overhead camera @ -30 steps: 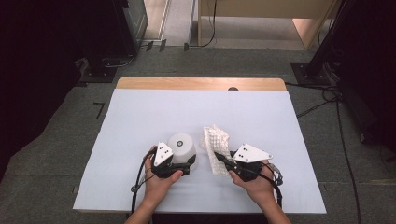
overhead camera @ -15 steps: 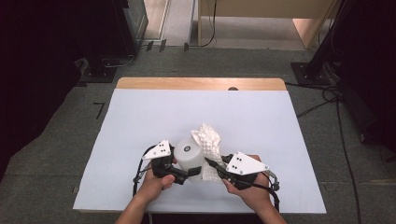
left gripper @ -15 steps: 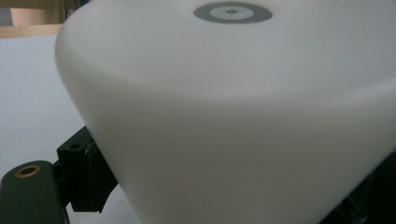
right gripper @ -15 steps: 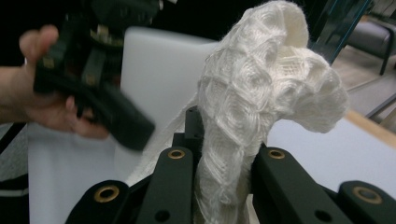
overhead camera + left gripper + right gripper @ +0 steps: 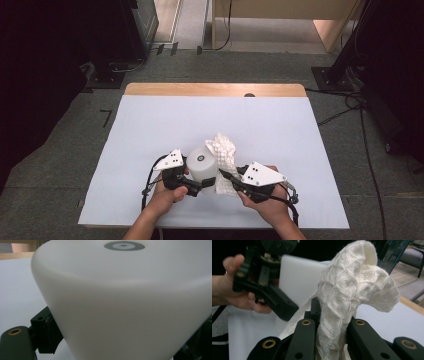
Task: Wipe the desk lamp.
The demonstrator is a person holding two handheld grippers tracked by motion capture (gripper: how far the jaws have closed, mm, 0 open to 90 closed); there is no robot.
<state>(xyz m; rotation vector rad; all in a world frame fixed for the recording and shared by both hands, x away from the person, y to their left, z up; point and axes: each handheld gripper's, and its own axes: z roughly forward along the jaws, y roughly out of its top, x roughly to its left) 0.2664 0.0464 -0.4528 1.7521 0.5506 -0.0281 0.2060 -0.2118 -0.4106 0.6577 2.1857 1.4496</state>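
Observation:
A white cylinder [image 5: 201,164] with a grey ring mark on its top sits between the jaws of my left gripper [image 5: 194,186], which is shut on its sides. Seen close in the left gripper view, the cylinder [image 5: 120,297] leans, and the left gripper [image 5: 122,346] clamps its lower part. My right gripper [image 5: 226,177] is shut on a white woven cloth [image 5: 224,149], which stands up bunched beside the cylinder. The right gripper view has that cloth [image 5: 352,290] pinched in the right gripper [image 5: 332,326], with the left gripper [image 5: 268,293] and the cylinder [image 5: 299,280] behind.
Both hands work near the front edge of a white-covered table [image 5: 150,125] with a wooden strip [image 5: 215,89] along its far edge. Grey carpet, dark stands and cables [image 5: 350,100] surround it.
Both grippers have drawn a little toward the front edge and closer together. The cloth now stands right against the cylinder's right side.

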